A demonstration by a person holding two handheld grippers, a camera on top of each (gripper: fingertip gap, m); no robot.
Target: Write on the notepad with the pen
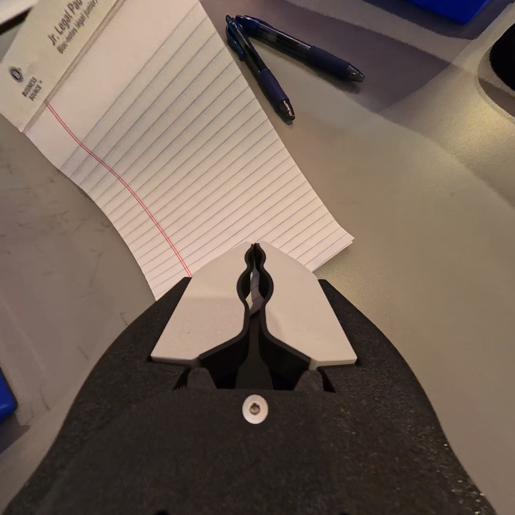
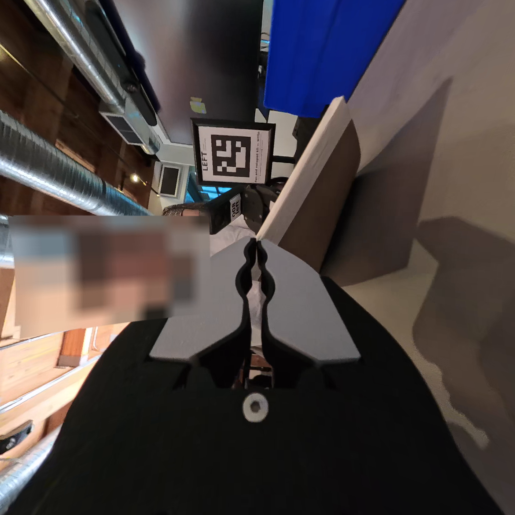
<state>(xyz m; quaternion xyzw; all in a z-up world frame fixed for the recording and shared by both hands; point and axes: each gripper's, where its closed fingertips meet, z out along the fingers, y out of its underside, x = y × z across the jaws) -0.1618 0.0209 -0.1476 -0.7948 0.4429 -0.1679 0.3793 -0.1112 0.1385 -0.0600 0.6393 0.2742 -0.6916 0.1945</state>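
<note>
A white lined notepad [image 1: 172,145] lies on the grey table [image 1: 390,223]. Two blue pens [image 1: 259,69] lie side by side on the table just past its right edge. My left gripper [image 1: 255,245] is shut, its tips over the pad's near edge; only paper shows through the hollow between the pads. My right gripper [image 2: 256,240] is rolled on its side and shut, pads together. A slab with a thick white edge and brown face [image 2: 326,195] ends in a corner right at its tips; I cannot tell whether they touch. The left gripper also shows in the right wrist view [image 2: 225,214].
A blue item [image 1: 459,8] lies at the far right of the table and another [image 1: 5,404] at the near left. A dark round object [image 1: 501,55] sits at the right edge. A framed marker placard [image 2: 232,152] stands behind the left gripper. One gripper's finger ends stand about 15 cm off the other's.
</note>
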